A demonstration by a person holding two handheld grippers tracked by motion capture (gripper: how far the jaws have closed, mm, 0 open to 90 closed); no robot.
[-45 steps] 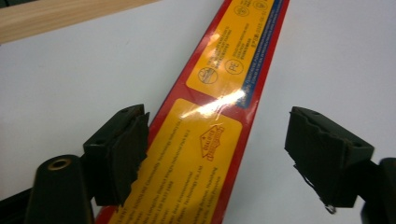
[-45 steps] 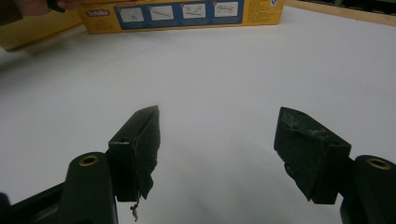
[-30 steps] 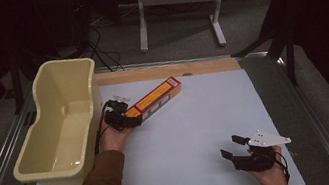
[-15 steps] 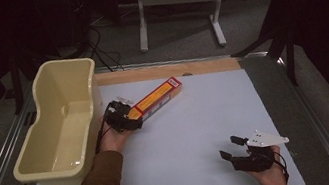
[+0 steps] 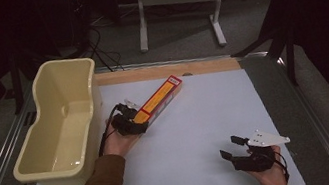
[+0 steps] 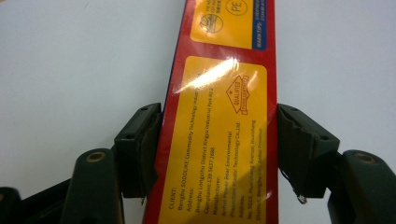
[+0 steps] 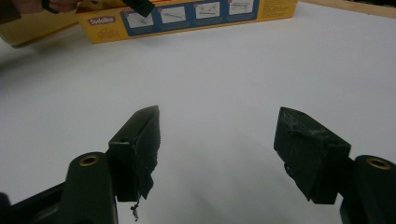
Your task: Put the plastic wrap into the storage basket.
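Left gripper (image 6: 219, 140) jaws pinched the red-yellow box (image 5: 158, 101) just right of the tub (image 5: 62, 162); grasp step. Next probably lift into tub. Right gripper (image 7: 229, 149) spread, empty.

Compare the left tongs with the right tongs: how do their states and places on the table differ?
The left tongs have their jaws on either side of the near end of the red and yellow box; the right tongs are open with nothing between their jaws. The left tongs sit beside the cream tub; the right tongs hover near the white table's front right corner. Both have black jaws.
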